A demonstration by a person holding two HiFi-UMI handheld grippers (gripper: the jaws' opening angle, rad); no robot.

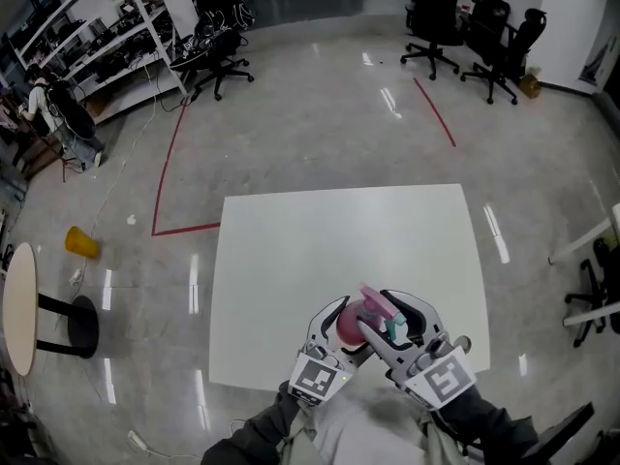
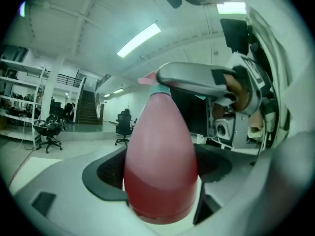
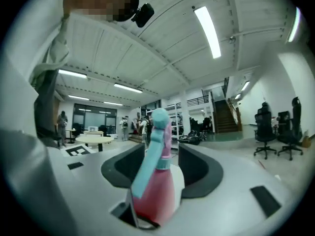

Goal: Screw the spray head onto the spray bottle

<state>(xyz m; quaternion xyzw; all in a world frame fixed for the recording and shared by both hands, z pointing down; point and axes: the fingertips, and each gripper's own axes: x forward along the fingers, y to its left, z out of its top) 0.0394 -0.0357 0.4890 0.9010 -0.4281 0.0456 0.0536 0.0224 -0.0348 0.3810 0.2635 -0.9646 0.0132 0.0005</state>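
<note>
A pink spray bottle (image 1: 349, 324) is held up over the front edge of the white table (image 1: 339, 240). My left gripper (image 1: 341, 333) is shut on its wide body (image 2: 160, 166), which fills the space between the jaws (image 2: 160, 183). The spray head (image 1: 386, 314), pink with a teal trigger and collar, sits on the bottle's neck (image 3: 158, 132). My right gripper (image 1: 394, 322) stands round that head; its dark pads (image 3: 199, 173) lie apart from the head on both sides, so the gripper (image 3: 157, 173) is open. One right finger (image 2: 194, 77) crosses just above the bottle's top.
Black office chairs (image 1: 475, 27) stand at the back right and another (image 1: 218, 61) beside the shelving (image 1: 97, 37) at the back left. A round side table (image 1: 19, 308) is at the left edge. A yellow object (image 1: 81, 242) and red tape lines (image 1: 170, 177) mark the floor.
</note>
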